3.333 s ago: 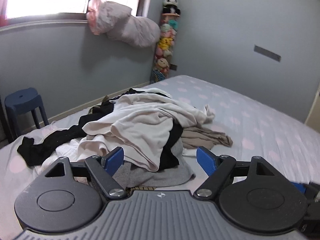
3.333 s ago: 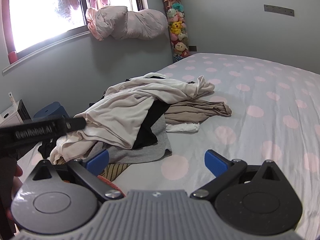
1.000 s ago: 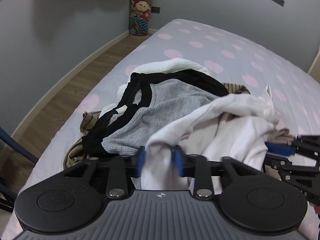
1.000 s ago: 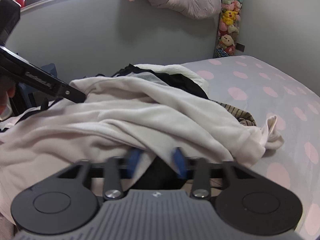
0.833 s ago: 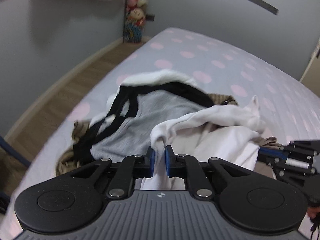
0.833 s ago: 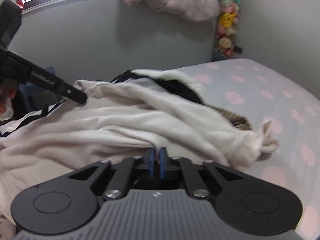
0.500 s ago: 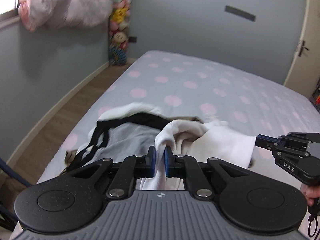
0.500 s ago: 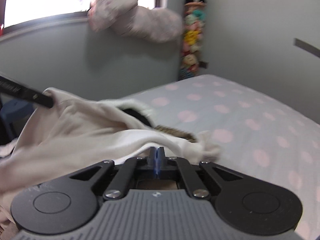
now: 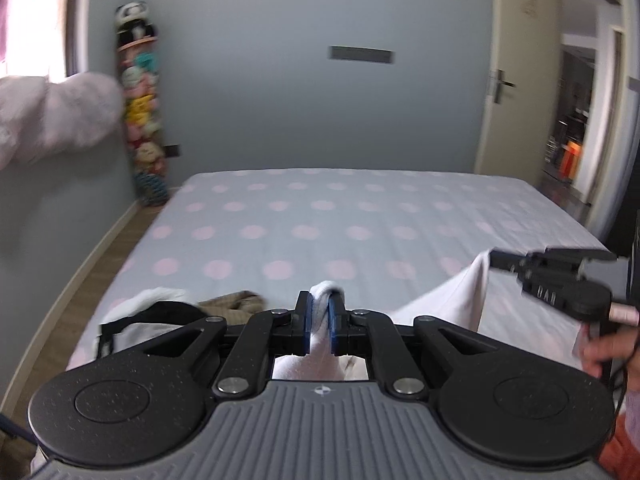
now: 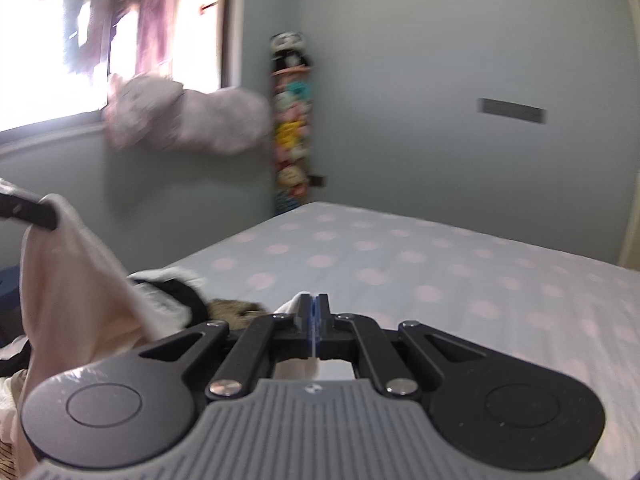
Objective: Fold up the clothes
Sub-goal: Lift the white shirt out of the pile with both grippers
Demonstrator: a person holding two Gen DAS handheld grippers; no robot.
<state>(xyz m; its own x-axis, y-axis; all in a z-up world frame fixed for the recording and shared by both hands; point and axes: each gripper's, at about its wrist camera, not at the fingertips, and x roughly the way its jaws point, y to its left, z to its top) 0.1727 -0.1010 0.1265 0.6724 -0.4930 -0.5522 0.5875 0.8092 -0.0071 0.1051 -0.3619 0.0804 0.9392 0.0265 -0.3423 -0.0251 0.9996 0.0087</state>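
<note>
A white garment (image 9: 448, 300) hangs stretched between both grippers above the bed. In the left wrist view my left gripper (image 9: 320, 302) is shut on a bunched edge of it, and my right gripper (image 9: 496, 258) pinches another corner at the right. In the right wrist view my right gripper (image 10: 313, 302) is shut on a thin fold of the white garment (image 10: 68, 280), which drapes down from the left gripper (image 10: 48, 212) at the far left. The clothes pile (image 9: 156, 312) lies below, with black, white and brown striped pieces.
The bed (image 9: 320, 224) with a pink-dotted sheet stretches ahead. A column of plush toys (image 9: 140, 120) stands in the corner, with a pink bundle (image 10: 184, 124) on the window sill. A door (image 9: 516, 96) is at the right. A person's hand (image 9: 600, 354) holds the right gripper.
Both grippers closed on the white garment, then rose and pulled it up off the pile. The garment now hangs spread between them, and the pile has dropped low in both views.
</note>
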